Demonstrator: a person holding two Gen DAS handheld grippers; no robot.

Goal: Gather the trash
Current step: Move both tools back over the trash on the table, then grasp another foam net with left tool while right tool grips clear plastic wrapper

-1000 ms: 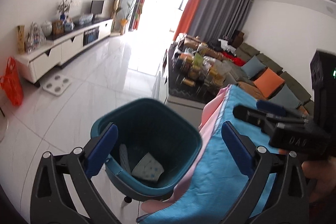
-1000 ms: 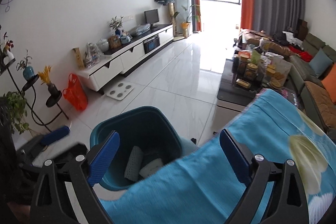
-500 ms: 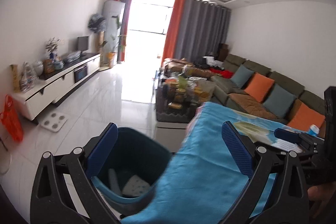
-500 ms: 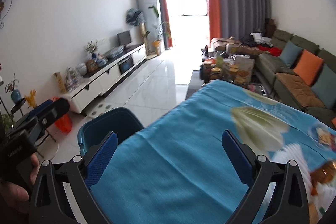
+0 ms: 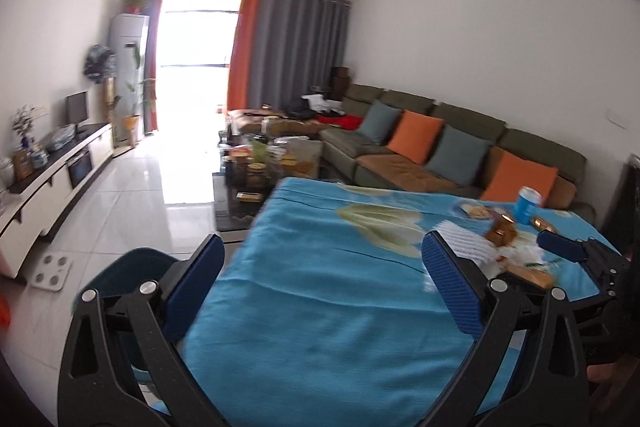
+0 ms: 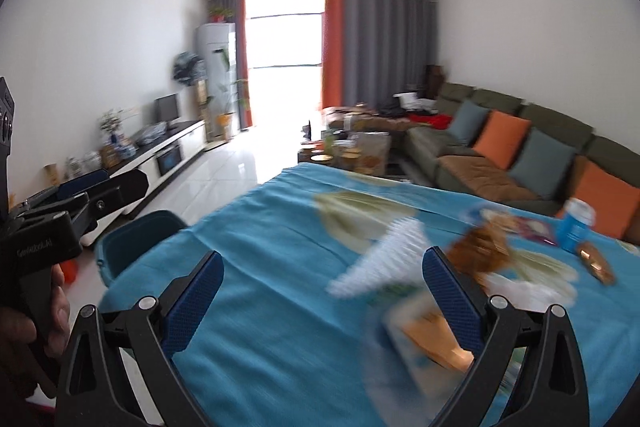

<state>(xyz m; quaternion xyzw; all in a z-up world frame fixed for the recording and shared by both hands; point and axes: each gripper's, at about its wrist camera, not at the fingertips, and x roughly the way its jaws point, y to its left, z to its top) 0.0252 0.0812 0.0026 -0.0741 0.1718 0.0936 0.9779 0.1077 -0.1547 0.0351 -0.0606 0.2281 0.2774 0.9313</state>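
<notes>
Right gripper point(image 6: 322, 293) gapes empty above a blurred wrapper point(image 6: 428, 341) by its right finger.

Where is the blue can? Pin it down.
The can stands upright on the table's far right, before an orange cushion, beside a gold wrapper; in the left view too.

The table point(image 6: 280, 307) stands in the foreground, with the bin point(image 6: 136, 243) on the floor just off its near left corner. The trash lies gathered toward the table's right edge: a can point(image 6: 576, 223) upright near the far right corner, a wrapper point(image 6: 596, 261) just before it, a pleated paper piece point(image 6: 384, 255) further in, and a flat packet point(image 6: 424, 343) nearest the front. Beyond the far edge sits a laden coffee table point(image 5: 256, 175), the sofa point(image 5: 460, 147) along the right wall and a low cabinet point(image 5: 44, 187) along the left.
</notes>
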